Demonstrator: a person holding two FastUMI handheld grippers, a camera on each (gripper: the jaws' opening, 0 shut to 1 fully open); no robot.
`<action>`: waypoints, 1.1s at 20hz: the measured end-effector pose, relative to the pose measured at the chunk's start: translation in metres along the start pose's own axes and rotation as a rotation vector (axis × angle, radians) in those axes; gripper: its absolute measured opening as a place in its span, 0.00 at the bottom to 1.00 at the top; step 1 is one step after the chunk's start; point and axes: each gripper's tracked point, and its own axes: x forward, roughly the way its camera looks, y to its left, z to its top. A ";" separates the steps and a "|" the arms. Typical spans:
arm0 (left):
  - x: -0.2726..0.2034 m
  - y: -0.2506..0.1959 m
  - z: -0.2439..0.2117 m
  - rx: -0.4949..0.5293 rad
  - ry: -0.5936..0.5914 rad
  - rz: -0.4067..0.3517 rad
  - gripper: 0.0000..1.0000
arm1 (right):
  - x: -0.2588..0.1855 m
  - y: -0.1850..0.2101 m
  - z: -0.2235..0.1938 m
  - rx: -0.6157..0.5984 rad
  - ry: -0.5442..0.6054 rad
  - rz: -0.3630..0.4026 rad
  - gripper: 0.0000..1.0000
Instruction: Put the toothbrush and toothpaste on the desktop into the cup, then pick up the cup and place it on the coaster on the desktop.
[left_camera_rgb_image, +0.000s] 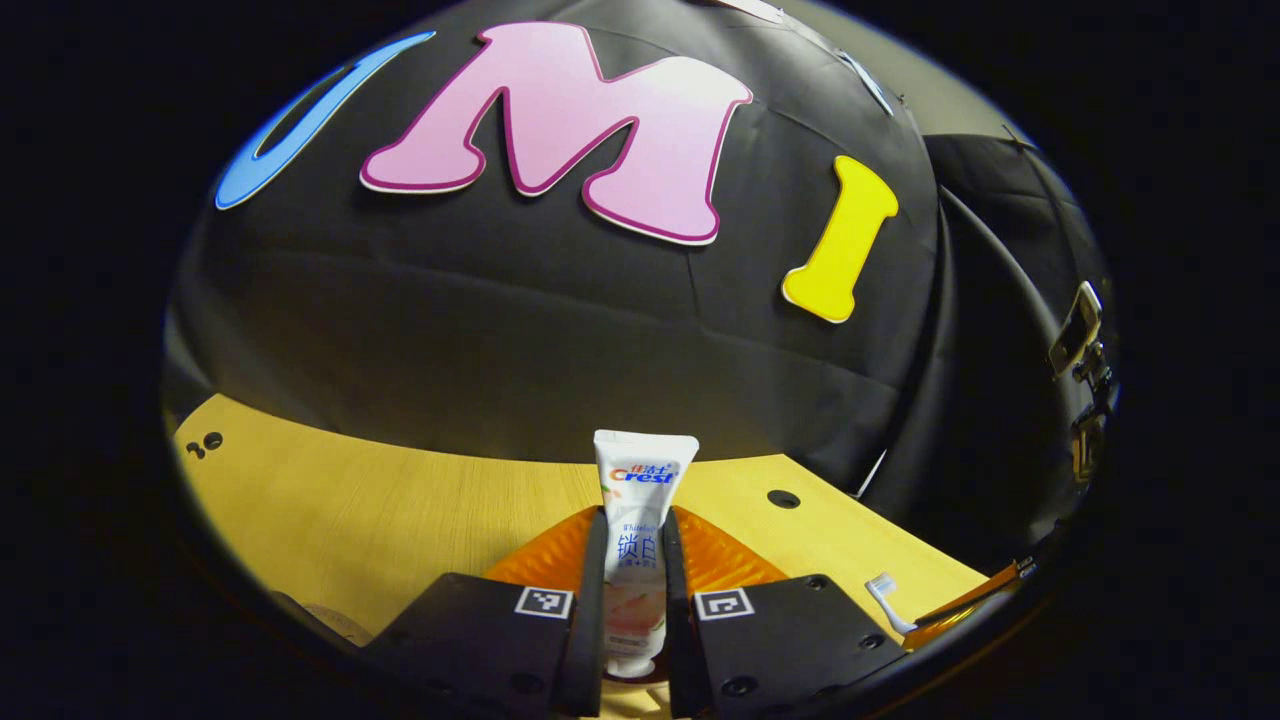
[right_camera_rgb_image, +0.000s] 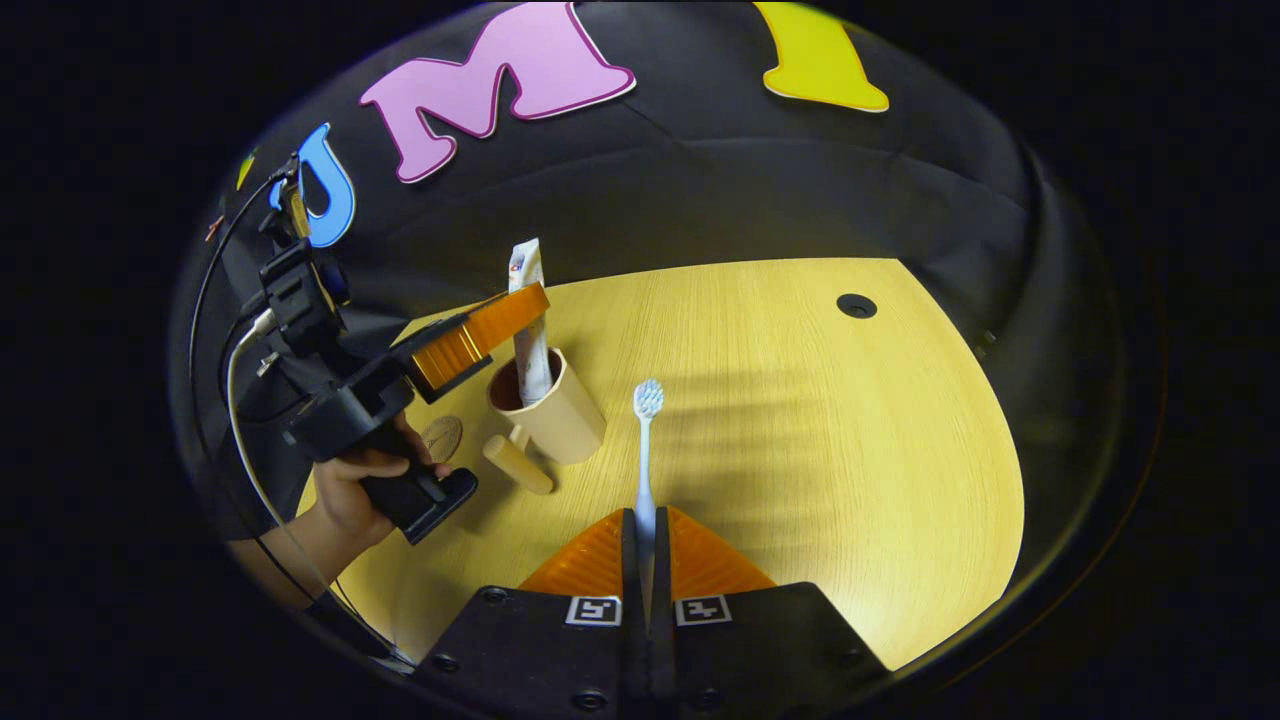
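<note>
Left gripper (left_camera_rgb_image: 634, 600) pinches the toothpaste (left_camera_rgb_image: 640, 520) upright, its lower end inside the cup (right_camera_rgb_image: 555, 410). Right gripper (right_camera_rgb_image: 645, 560) pinches the toothbrush (right_camera_rgb_image: 646, 450) above the desk (right_camera_rgb_image: 800, 420).

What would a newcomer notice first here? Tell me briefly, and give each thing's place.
First, the white toothpaste tube standing upright, clamped by the left hand-held gripper, its lower end inside the beige plastic cup on the pale wooden desktop. Next, the white toothbrush pinched in the right hand-held gripper, bristles pointing away, just right of the cup. A small round wooden coaster lies left of the cup.
</note>
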 end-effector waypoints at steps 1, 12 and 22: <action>0.000 0.002 -0.004 0.009 0.002 0.006 0.32 | 0.001 0.001 0.000 -0.005 0.001 0.003 0.05; -0.059 0.013 0.032 0.070 -0.026 0.077 0.98 | -0.004 0.035 0.020 0.007 -0.070 0.059 0.05; -0.188 0.052 0.043 -0.024 -0.041 0.219 0.97 | -0.007 0.084 0.075 -0.007 -0.237 0.146 0.05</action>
